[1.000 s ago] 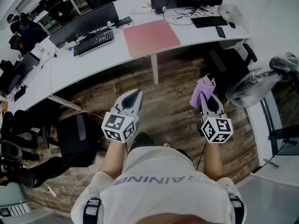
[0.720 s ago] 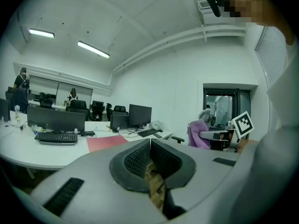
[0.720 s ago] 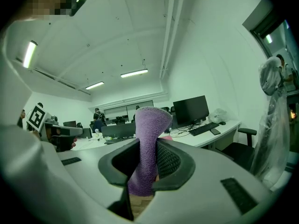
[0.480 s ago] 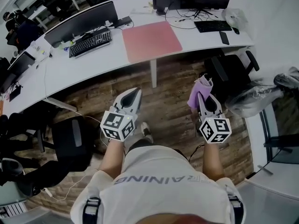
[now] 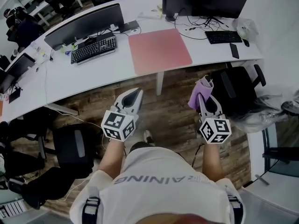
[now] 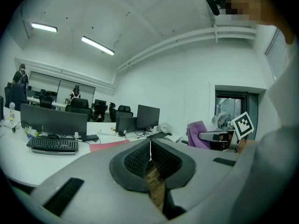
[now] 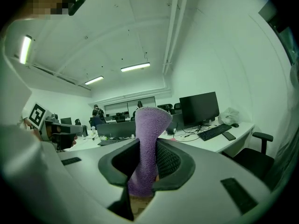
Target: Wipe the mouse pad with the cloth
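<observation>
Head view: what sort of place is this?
Probably an open-plan office: a long white curved desk holds a wide black monitor and a black keyboard, with a black office chair nearby.

Bright ceiling strips (image 6: 97,45) — fisheye-bent edges, corners dark, perhaps vignetted.

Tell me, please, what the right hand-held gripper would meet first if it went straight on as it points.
Probably the white desk, just right of the pink mouse pad; nothing nearer shows, though depth is unclear.
</observation>
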Motion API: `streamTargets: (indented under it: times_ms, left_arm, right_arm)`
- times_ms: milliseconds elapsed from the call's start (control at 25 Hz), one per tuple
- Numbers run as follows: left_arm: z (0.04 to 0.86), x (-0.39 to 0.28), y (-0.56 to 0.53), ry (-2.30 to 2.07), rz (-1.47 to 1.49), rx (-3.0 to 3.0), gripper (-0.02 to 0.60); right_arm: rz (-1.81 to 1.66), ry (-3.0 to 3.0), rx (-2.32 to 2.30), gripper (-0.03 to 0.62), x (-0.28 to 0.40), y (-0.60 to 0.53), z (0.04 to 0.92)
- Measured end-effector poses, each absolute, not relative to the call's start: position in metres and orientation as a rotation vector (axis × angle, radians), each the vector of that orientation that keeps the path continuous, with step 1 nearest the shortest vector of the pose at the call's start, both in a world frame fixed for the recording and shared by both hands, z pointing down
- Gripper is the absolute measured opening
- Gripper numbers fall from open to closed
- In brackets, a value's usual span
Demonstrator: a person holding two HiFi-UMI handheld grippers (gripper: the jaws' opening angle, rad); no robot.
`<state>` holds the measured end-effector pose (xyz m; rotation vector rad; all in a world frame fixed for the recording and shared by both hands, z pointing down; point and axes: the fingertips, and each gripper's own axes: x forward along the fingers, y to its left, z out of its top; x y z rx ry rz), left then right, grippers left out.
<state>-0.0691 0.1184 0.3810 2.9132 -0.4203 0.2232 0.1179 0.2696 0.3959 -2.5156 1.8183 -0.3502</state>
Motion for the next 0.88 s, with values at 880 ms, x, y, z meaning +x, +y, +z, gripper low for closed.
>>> streamTargets:
  times_ms: [880]
  left_arm:
    - [0.413, -0.079, -0.059, -0.527, 0.195, 2.821, 0.032]
  right_arm:
    - [-0.388, 1.988, -2.485, 0.100, 0.121, 0.064, 0.409]
